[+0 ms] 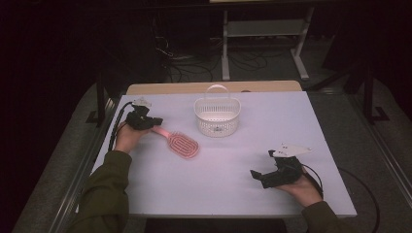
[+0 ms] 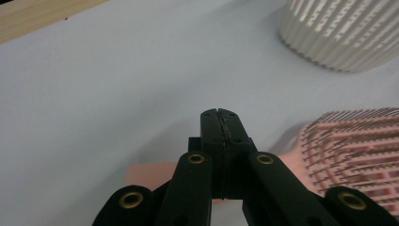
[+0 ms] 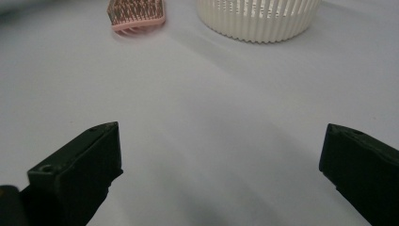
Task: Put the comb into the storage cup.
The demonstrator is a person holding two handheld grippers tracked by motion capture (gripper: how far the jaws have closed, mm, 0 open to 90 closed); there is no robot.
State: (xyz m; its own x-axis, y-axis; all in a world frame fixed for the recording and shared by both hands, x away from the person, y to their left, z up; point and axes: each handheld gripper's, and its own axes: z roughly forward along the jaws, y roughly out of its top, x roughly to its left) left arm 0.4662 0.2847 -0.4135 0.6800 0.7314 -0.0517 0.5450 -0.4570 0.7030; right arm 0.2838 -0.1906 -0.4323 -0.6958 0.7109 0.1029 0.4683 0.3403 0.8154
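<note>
Around the white counter (image 1: pixel 233 165) the room is dark, cables on the floor. Left gripper (image 2: pixel 219 123) jaws are clamped on the pink hairbrush (image 1: pixel 179 142) handle; basket (image 1: pixel 217 115) just beyond. Right gripper (image 3: pixel 221 155) jaws gape over bare counter.

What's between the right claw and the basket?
Nothing: bare white table runs from the right claw up to the basket, clearest in the right gripper view.

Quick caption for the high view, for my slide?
Left gripper clamps the pink hairbrush handle beside the white basket; right gripper rests open.
</note>
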